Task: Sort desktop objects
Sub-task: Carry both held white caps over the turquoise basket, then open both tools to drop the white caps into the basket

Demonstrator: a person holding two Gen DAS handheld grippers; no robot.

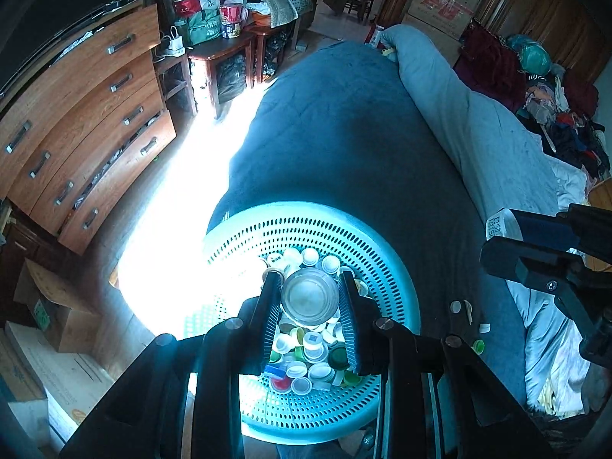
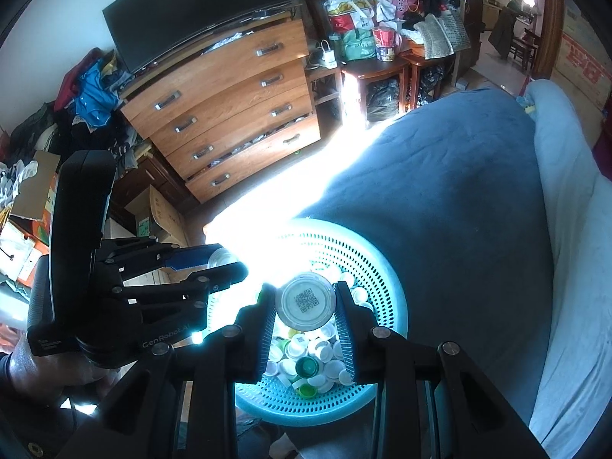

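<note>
A turquoise perforated basket sits on the blue bed cover, holding several bottle caps. My left gripper hangs over the basket, shut on a round silvery cap. My right gripper is also above the basket, shut on a white cap with a QR code. The right gripper shows at the right edge of the left wrist view, and the left gripper at the left of the right wrist view.
Loose caps lie on the blue cover right of the basket. A wooden chest of drawers with a TV stands beyond a sunlit floor strip. Cardboard boxes, clothes and a cluttered side table surround the bed.
</note>
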